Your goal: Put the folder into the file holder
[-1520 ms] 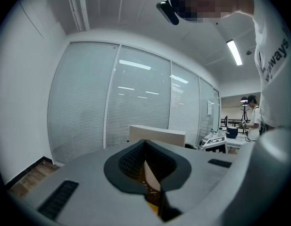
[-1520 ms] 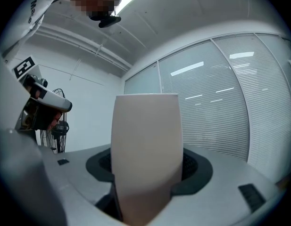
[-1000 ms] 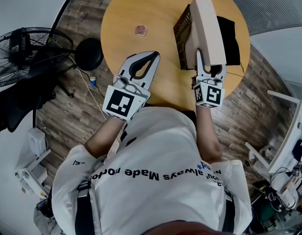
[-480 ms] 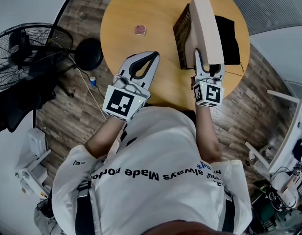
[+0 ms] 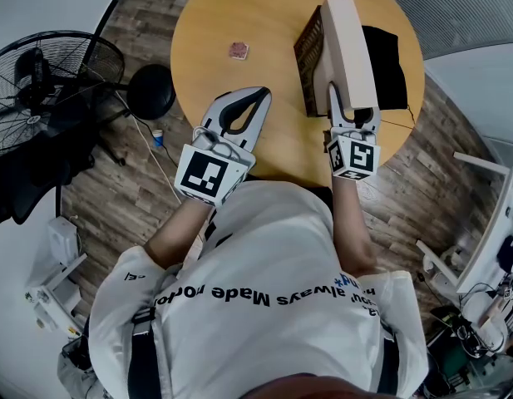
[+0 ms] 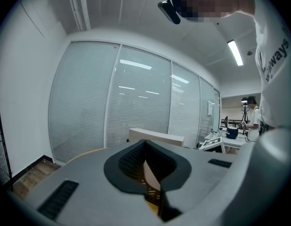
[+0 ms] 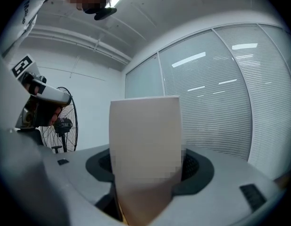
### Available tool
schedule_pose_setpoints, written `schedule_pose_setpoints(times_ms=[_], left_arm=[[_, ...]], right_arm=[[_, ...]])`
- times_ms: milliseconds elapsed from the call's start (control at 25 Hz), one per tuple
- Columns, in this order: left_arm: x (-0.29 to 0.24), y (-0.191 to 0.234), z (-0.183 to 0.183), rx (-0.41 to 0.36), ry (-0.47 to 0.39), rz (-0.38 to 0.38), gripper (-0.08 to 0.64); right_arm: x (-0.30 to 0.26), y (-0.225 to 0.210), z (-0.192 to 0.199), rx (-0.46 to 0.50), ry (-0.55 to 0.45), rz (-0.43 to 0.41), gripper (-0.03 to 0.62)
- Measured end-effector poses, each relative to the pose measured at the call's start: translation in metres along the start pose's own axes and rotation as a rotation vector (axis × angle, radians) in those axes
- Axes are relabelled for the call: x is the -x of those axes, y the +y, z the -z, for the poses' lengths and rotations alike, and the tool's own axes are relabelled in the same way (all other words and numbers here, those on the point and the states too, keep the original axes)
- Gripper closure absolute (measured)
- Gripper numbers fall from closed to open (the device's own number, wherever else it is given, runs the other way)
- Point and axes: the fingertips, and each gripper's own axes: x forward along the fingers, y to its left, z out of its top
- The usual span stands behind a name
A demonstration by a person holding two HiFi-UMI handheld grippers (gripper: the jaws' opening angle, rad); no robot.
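Right gripper (image 5: 353, 110) has its fingers clamped on the tall beige cardboard folder (image 5: 349, 48), which it holds up on edge over the round wooden bench (image 5: 231, 7). The dark mesh file holder (image 5: 308, 52) sits right against the folder's left side. Can't tell if the folder's bottom edge is inside it. Left gripper (image 5: 254, 98) hangs near the bench edge, fingers closed on nothing. A small pinkish thing (image 5: 238, 51) lies well apart on the bench.
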Motion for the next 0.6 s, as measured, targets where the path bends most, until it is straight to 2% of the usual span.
schedule_pose_setpoints(times_ms=[600], left_arm=[[0.001, -0.003, 0.001, 0.005, -0.003, 0.001, 0.535]], right_arm=[[-0.001, -0.002, 0.017, -0.016, 0.067, -0.012, 0.291]])
